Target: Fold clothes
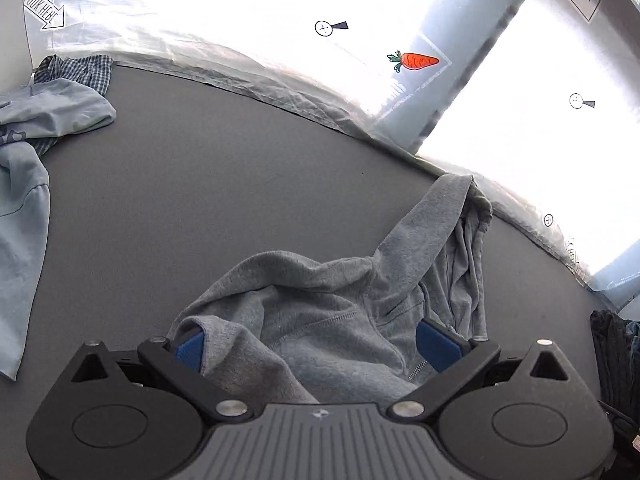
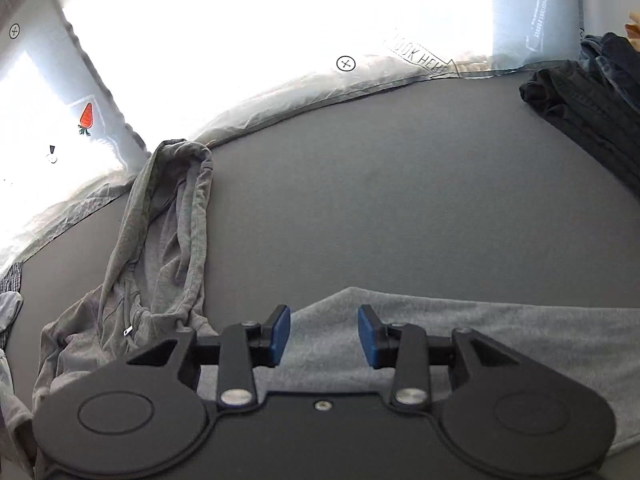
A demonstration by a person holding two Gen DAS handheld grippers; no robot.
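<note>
Gripper [image 1: 316, 350] beneath "LOOK HERE" arrow [image 1: 44, 13]

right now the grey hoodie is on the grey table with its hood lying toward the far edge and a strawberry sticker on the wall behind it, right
Not quite: the sticker is a carrot, orange with a green top, as the left wrist view shows. The rest holds: the grey hoodie lies on the grey table with its hood toward the far edge.

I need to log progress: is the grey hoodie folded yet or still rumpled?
Still rumpled. The grey hoodie lies bunched on the grey table, its hood stretched out to one side.
</note>
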